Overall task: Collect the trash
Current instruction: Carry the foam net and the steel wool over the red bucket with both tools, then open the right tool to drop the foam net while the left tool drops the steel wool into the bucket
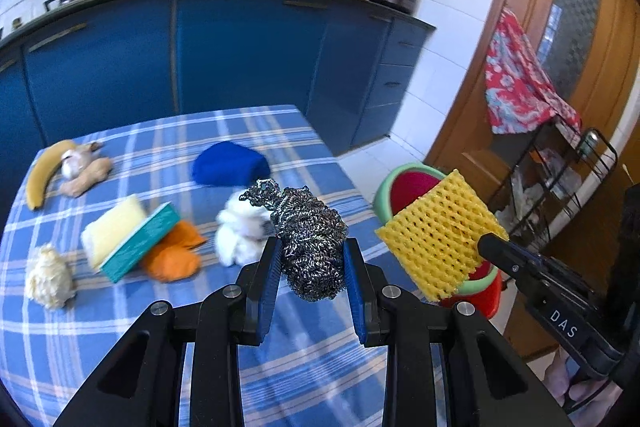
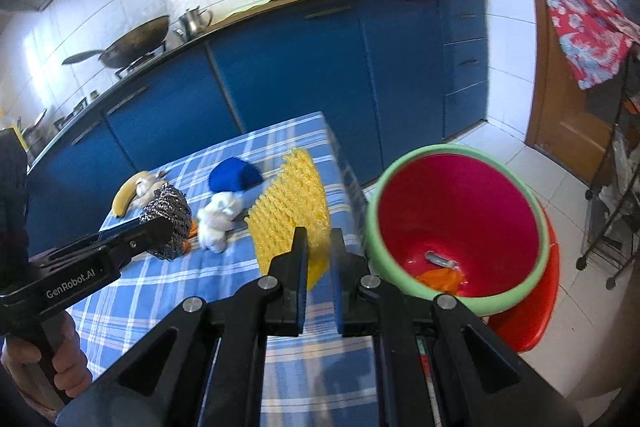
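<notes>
The left gripper (image 1: 311, 263) has its fingers clamped on a coiled steel scourer (image 1: 310, 247) above the checked surface (image 1: 120, 327); the right gripper (image 2: 319, 259) pinches yellow foam netting (image 2: 290, 207) beside the red bin (image 2: 456, 223).

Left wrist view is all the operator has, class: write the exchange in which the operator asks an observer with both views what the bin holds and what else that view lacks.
Operator: The yellow net blocks my bin. Anything inside?
Observer: Yes. In the right wrist view the bin holds an orange scrap and a small grey piece at the bottom.
Operator: How is the right gripper holding the net?
Observer: The right gripper pinches the net's lower edge between its pads.
Operator: What does the bin stand on?
Observer: A red stool beside the table.
Operator: Whose hand is on my gripper?
Observer: A hand grips the left gripper's handle; it holds the scourer.
</notes>
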`<state>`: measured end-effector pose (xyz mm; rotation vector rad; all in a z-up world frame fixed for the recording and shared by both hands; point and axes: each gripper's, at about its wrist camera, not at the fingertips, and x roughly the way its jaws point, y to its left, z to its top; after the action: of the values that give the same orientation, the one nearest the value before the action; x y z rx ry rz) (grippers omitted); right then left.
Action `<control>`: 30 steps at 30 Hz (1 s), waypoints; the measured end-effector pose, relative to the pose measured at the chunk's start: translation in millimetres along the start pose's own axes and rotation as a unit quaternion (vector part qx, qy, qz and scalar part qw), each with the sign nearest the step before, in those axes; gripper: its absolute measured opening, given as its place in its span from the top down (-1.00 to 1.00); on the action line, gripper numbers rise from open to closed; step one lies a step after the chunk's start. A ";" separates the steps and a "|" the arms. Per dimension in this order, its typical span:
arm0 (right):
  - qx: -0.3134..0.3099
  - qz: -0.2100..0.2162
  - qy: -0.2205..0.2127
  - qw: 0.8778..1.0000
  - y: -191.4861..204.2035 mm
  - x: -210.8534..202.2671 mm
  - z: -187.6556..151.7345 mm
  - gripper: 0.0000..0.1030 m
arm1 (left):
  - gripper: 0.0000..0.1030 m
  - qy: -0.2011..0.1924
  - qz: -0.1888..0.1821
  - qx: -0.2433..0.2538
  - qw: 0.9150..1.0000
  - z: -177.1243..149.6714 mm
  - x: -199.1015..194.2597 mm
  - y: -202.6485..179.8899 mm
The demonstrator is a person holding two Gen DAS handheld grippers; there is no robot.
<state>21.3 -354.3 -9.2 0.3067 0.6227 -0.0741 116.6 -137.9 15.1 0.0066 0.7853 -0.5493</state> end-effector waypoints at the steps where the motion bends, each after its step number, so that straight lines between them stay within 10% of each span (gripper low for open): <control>1: 0.005 -0.005 -0.002 1.000 -6.5 -1.8 0.9 0.76 | 0.39 0.001 -0.005 0.005 1.000 1.6 3.2 -5.6; 30: 0.109 -0.084 0.016 0.990 -154.0 38.5 -4.6 0.75 | 0.39 0.061 -0.078 0.087 0.991 7.3 105.4 -122.7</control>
<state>25.3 -498.6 -75.3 0.4675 0.6725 -0.3004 124.2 -294.1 -26.7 0.1416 0.8586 -0.7708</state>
